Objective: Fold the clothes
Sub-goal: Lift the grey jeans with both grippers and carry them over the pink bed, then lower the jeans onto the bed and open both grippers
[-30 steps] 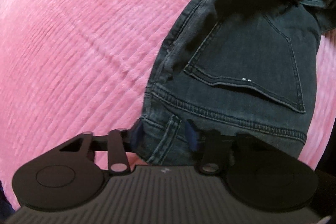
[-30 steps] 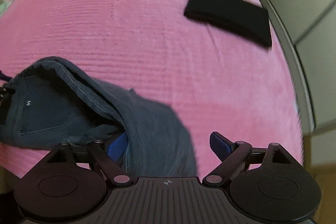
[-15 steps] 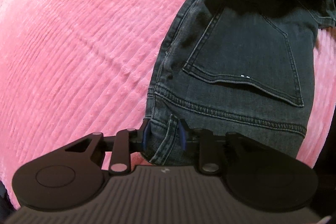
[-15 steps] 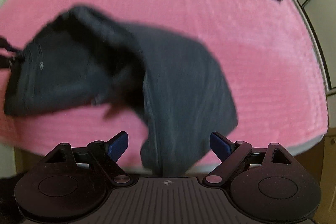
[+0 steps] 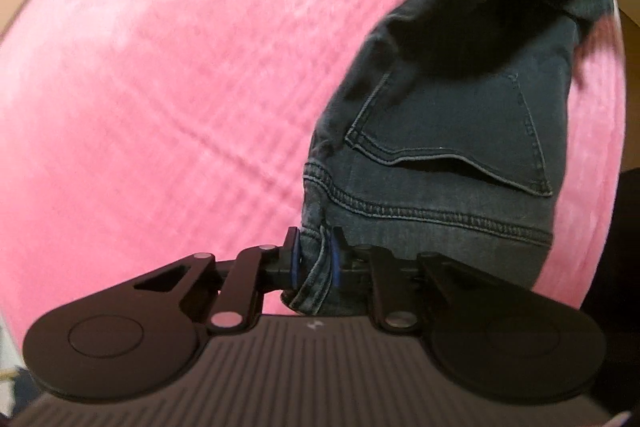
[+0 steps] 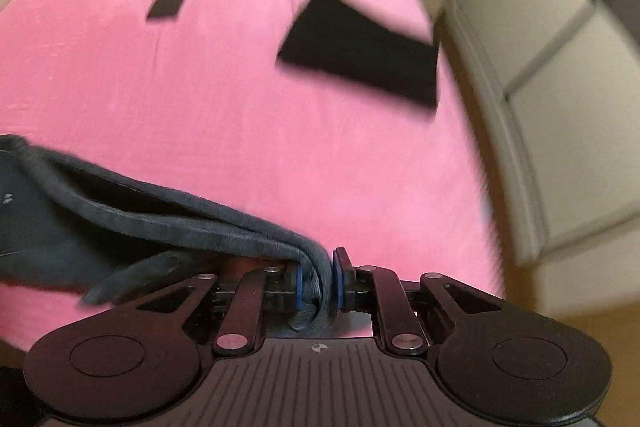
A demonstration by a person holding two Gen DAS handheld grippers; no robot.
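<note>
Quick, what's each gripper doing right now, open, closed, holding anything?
Left gripper: closing on the jeans at the waistband.
Right gripper: closing on the jeans' bunched edge.

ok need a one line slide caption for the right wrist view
Right gripper closing on a bunched edge of dark jeans above a pink bedspread, with a folded black garment lying beyond.

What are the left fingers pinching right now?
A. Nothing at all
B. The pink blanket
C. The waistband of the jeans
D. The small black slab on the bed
C: the left fingers are closing on the waistband corner of the jeans, just below the back pocket, with denim squeezed between their blue pads.
</note>
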